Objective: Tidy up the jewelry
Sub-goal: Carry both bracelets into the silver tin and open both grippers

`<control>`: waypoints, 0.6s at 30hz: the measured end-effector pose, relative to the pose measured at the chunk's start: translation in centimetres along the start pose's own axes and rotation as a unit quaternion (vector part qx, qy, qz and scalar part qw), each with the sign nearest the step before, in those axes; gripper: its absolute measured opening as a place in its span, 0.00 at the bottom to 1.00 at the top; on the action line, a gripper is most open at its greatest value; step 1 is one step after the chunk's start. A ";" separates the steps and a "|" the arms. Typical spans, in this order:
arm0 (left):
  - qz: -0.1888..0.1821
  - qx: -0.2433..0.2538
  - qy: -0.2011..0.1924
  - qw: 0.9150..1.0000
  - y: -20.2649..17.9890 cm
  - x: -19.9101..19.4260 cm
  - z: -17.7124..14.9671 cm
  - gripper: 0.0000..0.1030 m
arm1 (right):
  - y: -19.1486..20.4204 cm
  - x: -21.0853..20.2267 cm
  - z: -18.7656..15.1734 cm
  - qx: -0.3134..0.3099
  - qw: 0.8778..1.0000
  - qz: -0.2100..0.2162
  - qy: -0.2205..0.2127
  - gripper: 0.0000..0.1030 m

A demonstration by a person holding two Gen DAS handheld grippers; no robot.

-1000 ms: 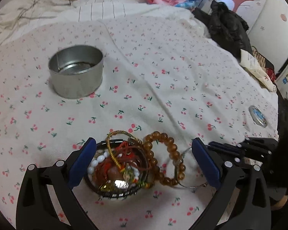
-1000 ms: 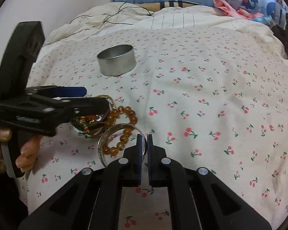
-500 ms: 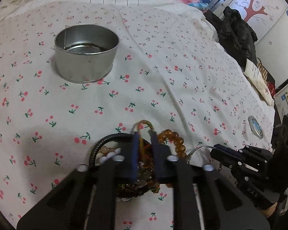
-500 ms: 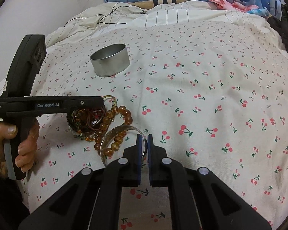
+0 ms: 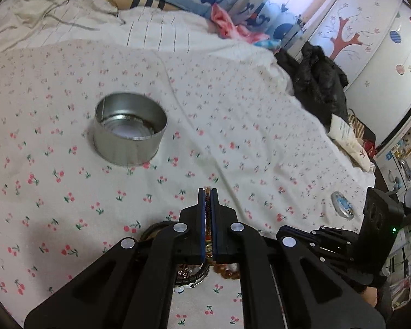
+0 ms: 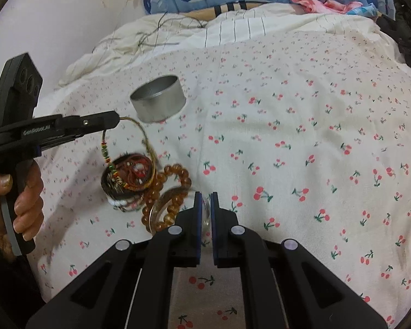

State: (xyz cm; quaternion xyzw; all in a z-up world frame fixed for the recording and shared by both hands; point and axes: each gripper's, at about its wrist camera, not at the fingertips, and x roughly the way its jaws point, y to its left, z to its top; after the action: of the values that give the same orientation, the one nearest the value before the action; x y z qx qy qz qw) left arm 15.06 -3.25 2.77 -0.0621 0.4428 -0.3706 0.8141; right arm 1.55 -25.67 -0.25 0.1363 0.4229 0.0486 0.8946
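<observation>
Bed (image 6: 301, 115) with cherry-print sheet carries everything. Silver tin (image 6: 158, 101), open and empty, sits well beyond the jewelry. Left tool (image 6: 117, 116): jaws closed on a braided cord bracelet (image 6: 146, 144), whose loop hangs down to the dark dish of tangled jewelry (image 6: 128, 179). Right tool (image 6: 205, 196): jaws closed on the rim of a clear bangle (image 6: 161, 205), lying just beside the dish. Amber bead bracelet (image 6: 175, 178) overlaps the bangle.

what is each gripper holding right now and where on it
The left gripper is shut on the top of the braided cord bracelet's loop, whose lower part hangs into the jewelry pile. The right gripper is shut on the clear bangle's rim.
</observation>
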 end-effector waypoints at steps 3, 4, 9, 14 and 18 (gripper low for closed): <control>-0.007 0.005 -0.015 1.000 -0.2 -1.2 0.4 0.03 | -0.1 -0.8 0.3 0.008 1.000 0.011 -0.019 0.07; -0.007 0.006 -0.018 1.000 -0.2 -1.4 0.5 0.03 | -0.2 -1.0 0.4 0.010 1.000 0.011 -0.023 0.07; -0.005 0.001 -0.030 1.000 0.2 -2.3 0.7 0.03 | 0.4 0.8 0.1 -0.001 1.000 0.015 0.025 0.52; -0.005 -0.001 -0.036 0.999 0.3 -2.9 0.9 0.03 | 1.2 1.2 -0.5 -0.035 0.998 -0.044 0.022 0.64; -0.011 0.000 -0.041 0.999 0.2 -3.3 1.0 0.03 | 0.5 2.7 -1.0 -0.028 0.997 -0.036 0.055 0.21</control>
State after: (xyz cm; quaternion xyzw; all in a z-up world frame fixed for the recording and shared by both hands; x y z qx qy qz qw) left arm 14.83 -1.13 5.53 -0.0819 0.4079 -0.3767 0.8276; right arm 2.53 -24.38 -2.75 0.0930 0.4742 0.0356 0.8748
